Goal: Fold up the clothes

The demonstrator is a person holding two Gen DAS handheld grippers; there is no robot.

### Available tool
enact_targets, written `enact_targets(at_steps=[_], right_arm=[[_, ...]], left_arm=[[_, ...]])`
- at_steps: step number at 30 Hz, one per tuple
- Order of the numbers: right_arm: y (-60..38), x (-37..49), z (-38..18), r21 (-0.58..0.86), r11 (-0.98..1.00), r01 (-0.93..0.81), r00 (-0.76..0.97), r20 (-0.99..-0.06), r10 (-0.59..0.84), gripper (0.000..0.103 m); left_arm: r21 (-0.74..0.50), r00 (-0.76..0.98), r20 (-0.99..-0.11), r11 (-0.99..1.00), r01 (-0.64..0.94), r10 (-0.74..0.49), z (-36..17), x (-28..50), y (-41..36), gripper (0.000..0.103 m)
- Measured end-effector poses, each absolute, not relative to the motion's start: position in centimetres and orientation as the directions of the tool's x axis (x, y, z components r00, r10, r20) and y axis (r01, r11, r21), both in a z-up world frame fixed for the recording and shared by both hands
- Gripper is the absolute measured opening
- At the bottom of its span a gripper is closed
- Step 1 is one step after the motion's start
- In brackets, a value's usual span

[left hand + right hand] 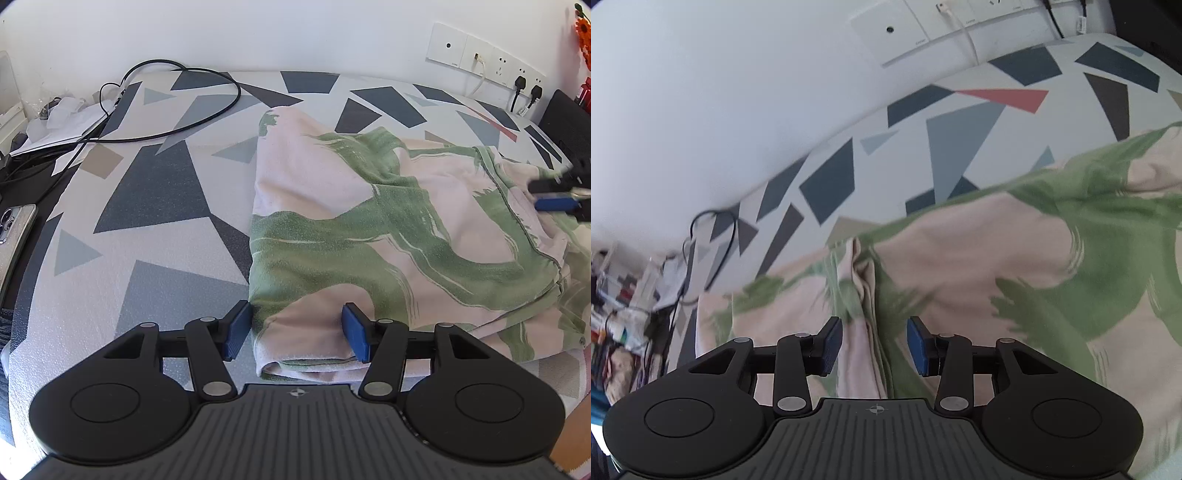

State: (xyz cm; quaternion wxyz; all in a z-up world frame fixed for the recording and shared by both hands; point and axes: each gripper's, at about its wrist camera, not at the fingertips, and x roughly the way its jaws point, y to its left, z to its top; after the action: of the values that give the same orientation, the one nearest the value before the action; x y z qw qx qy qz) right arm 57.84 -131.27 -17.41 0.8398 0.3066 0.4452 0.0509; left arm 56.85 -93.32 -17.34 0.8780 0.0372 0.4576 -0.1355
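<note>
A pale pink garment with broad green brush-stroke patches (pixel 369 221) lies folded on a white mat with dark geometric shapes (pixel 155 192). My left gripper (pixel 295 332) stands open, low over the garment's near left corner. The folded edge lies between its blue pads (pixel 236 328), with the cloth running on past the right pad. At the right edge of the left wrist view my right gripper (pixel 554 195) shows as a blur over the garment's far right side. In the right wrist view, tilted and blurred, my right gripper (pixel 875 345) is open over a raised crease of the garment (pixel 997 258), pads clear of it.
A black cable (pixel 221 110) loops across the mat's far left corner, beside papers and clutter (pixel 66 125). A phone (pixel 14 229) lies off the mat's left edge. Wall sockets with plugs (pixel 480 59) sit behind, and a dark object (pixel 565 122) stands at the far right.
</note>
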Motion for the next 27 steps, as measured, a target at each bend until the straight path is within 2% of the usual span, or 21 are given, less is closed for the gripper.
enact_targets(at_steps=[2, 5, 7, 8, 9, 16, 18, 20, 23, 24, 27], right_arm=[[-131.3, 56.2, -17.6, 0.593, 0.780, 0.200, 0.558, -0.723, 0.407, 0.040], [-130.9, 54.3, -18.6, 0.624, 0.744, 0.239, 0.506, -0.734, 0.453, 0.051], [-130.5, 53.6, -19.0, 0.641, 0.723, 0.258, 0.509, -0.726, 0.463, 0.048], [-130.4, 53.5, -19.2, 0.655, 0.703, 0.275, 0.504, -0.721, 0.475, 0.039], [-130.3, 53.4, -19.4, 0.672, 0.679, 0.294, 0.494, -0.715, 0.494, 0.015], [-129.8, 50.3, -14.1, 0.627, 0.741, 0.240, 0.630, -0.682, 0.373, 0.003], [-130.1, 49.4, -14.2, 0.628, 0.735, 0.257, 0.588, -0.705, 0.396, 0.000], [-130.1, 48.9, -15.3, 0.612, 0.741, 0.277, 0.502, -0.750, 0.432, 0.001], [-129.9, 48.8, -15.8, 0.535, 0.797, 0.281, 0.485, -0.796, 0.363, 0.009], [-130.2, 49.1, -15.5, 0.546, 0.792, 0.272, 0.529, -0.773, 0.350, 0.018], [-130.5, 52.0, -14.5, 0.552, 0.806, 0.213, 0.653, -0.694, 0.302, 0.032]], left_arm=[[-0.060, 0.545, -0.813, 0.961, 0.271, -0.205, -17.4, 56.9, -93.3, 0.056], [-0.063, 0.545, -0.812, 0.961, 0.271, -0.207, -17.4, 56.9, -93.3, 0.056], [-0.064, 0.544, -0.813, 0.960, 0.272, -0.209, -17.4, 57.0, -93.3, 0.057], [-0.064, 0.543, -0.813, 0.960, 0.274, -0.209, -17.4, 57.1, -93.3, 0.057], [-0.064, 0.542, -0.814, 0.959, 0.275, -0.210, -17.4, 57.1, -93.3, 0.057], [-0.076, 0.525, -0.820, 0.953, 0.293, -0.227, -17.3, 57.7, -93.1, 0.058], [-0.073, 0.524, -0.820, 0.951, 0.301, -0.229, -17.3, 57.9, -93.1, 0.058], [-0.071, 0.523, -0.820, 0.948, 0.310, -0.232, -17.3, 57.9, -93.1, 0.059], [-0.071, 0.522, -0.820, 0.946, 0.315, -0.235, -17.3, 58.0, -93.1, 0.059], [-0.069, 0.522, -0.820, 0.946, 0.317, -0.234, -17.3, 57.9, -93.1, 0.059], [-0.061, 0.525, -0.820, 0.946, 0.318, -0.229, -17.3, 57.9, -93.3, 0.061]])
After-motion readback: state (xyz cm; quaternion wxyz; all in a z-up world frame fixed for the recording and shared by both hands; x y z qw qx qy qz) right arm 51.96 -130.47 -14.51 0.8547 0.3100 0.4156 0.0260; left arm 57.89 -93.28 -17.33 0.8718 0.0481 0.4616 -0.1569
